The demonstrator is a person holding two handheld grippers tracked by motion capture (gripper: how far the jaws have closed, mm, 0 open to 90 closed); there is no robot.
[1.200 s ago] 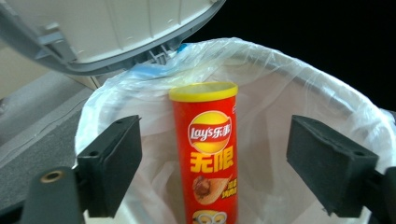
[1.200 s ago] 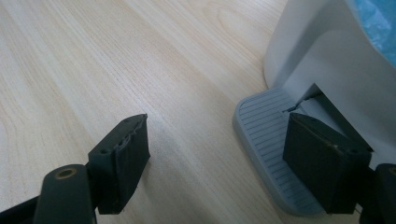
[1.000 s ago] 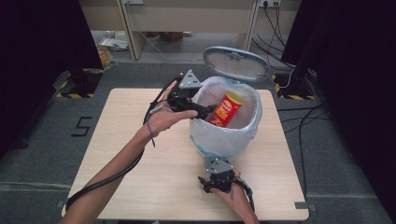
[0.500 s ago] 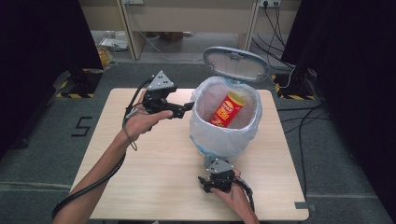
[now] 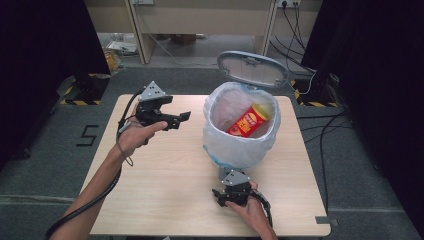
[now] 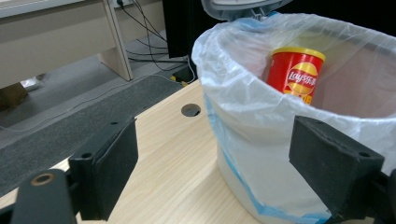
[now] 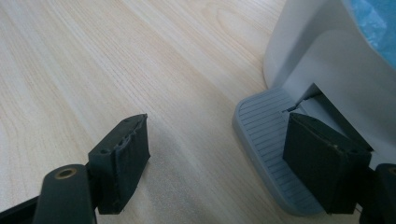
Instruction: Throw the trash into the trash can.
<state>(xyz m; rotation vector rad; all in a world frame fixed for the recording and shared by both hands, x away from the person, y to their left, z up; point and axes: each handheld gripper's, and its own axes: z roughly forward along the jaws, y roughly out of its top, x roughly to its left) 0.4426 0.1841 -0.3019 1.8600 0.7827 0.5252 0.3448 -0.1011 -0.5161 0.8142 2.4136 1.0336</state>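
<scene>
Left gripper point(image 5: 184, 116) has drawn back leftward from the bin point(image 5: 242, 145), jaws open and empty; the Lay's canister point(image 5: 249, 120) stands tilted inside the liner; right gripper point(image 7: 233, 154), jaws spread, presses the pedal point(image 7: 266, 140), nearer the bin's base.

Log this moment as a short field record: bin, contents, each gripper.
bin: white pedal bin with a plastic liner, on the table, lid up
contents: red crisp can leaning inside
left gripper: open, empty, beside the bin
right gripper: open, one jaw on the pedal
</scene>
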